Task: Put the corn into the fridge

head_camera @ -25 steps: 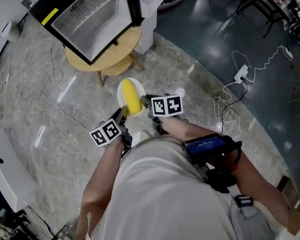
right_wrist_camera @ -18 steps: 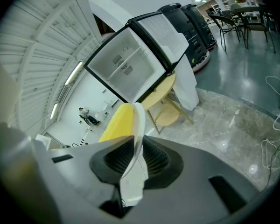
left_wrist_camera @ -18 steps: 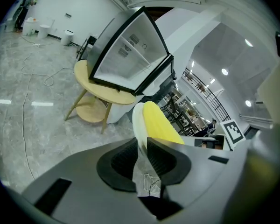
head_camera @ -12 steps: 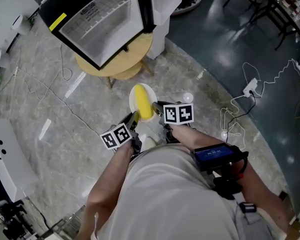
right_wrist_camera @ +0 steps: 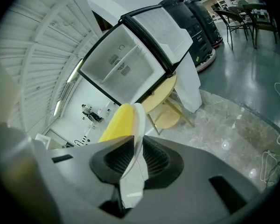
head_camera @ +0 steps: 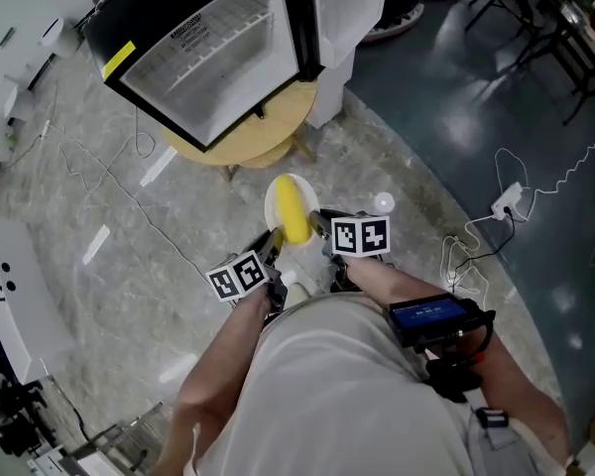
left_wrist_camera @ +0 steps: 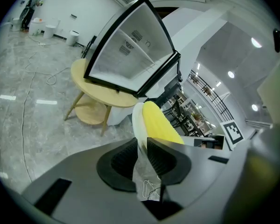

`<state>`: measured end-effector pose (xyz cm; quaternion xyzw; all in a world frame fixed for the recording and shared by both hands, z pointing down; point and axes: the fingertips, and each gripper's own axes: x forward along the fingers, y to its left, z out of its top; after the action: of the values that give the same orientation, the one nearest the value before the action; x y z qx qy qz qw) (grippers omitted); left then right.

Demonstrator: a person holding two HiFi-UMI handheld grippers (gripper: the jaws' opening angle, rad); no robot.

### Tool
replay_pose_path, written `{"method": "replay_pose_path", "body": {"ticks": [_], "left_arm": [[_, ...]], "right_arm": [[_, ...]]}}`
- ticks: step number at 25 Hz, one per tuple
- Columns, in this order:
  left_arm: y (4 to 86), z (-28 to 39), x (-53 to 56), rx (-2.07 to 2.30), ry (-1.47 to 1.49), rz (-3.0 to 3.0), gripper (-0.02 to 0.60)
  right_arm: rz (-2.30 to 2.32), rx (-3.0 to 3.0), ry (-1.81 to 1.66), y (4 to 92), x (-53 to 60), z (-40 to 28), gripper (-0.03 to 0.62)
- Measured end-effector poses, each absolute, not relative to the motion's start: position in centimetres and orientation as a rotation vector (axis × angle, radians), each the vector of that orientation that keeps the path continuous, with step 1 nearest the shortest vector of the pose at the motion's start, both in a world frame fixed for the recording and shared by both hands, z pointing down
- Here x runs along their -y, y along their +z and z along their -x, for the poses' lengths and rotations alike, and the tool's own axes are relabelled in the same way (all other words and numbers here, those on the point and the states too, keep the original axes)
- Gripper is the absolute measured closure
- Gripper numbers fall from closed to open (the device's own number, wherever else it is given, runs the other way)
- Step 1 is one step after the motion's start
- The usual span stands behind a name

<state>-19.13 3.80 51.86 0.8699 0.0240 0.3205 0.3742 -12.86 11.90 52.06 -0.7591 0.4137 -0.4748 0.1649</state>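
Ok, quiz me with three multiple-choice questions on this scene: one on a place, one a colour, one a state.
1. Where is the corn? A in a bowl B on the plate C in a basket
2. What colour is the table under the fridge? A blue B black C light wood
3. The fridge door is: A open B shut C taped over

B: the corn lies on the white plate, its rim clamped by the left gripper and right gripper.
C: its round top is pale wood.
A: the shelves inside show.
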Motion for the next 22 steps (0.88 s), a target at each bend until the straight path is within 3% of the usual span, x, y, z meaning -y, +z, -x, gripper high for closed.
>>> {"method": "replay_pose_path", "body": {"ticks": [22], "left_arm": [[50.3, 10.5, -5.4, 0.072, 0.710, -2.225, 0.511]], "right_arm": [[2.137, -1.381, -1.330, 50.3, -12.7, 3.3, 0.537]]}}
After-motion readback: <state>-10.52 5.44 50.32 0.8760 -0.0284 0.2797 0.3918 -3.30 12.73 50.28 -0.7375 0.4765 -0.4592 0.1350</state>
